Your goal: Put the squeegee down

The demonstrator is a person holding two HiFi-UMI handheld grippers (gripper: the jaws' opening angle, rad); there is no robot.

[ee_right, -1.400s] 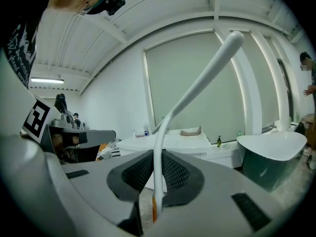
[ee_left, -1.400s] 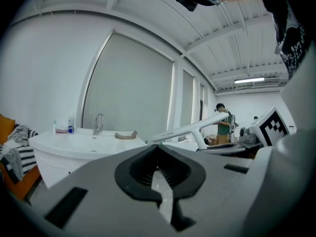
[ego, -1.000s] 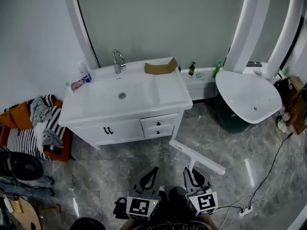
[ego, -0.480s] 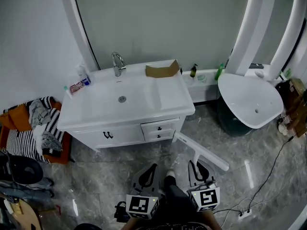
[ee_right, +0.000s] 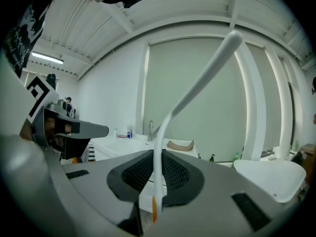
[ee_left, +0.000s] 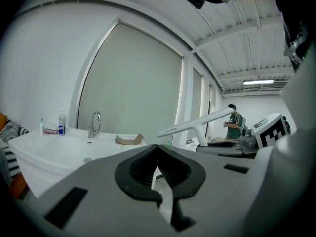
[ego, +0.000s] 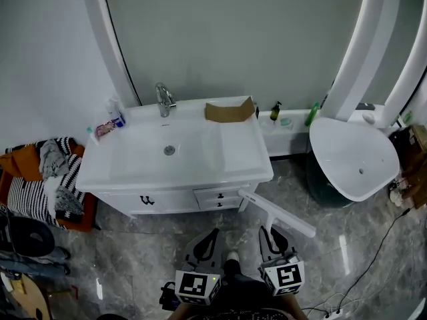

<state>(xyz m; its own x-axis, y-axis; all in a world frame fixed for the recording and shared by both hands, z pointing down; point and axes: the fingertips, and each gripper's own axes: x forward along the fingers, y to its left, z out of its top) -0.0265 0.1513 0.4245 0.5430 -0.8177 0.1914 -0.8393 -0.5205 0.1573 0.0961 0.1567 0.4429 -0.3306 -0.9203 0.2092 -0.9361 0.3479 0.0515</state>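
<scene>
Where the head view looks down, the white plastic T-shaped squeegee point(ego: 277, 212) hangs lower centre-right, over grey marble floor point(ego: 133, 259), near the white vanity cabinet point(ego: 227, 145).
Left gripper view: left gripper point(ee_left: 158, 149) clenched, empty.
Right gripper view: right gripper point(ee_right: 157, 157) grasping the squeegee's handle, blade upper right.

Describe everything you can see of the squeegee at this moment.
The squeegee is all white, plastic by the look, T-shaped: a long straight blade bar on a slim stem. The right claw is shut on the stem; a small orange bit shows at the stem's lower end. It is held above the floor before the vanity, bar slanted, one end near the drawers. Nothing else seems to touch it.
</scene>
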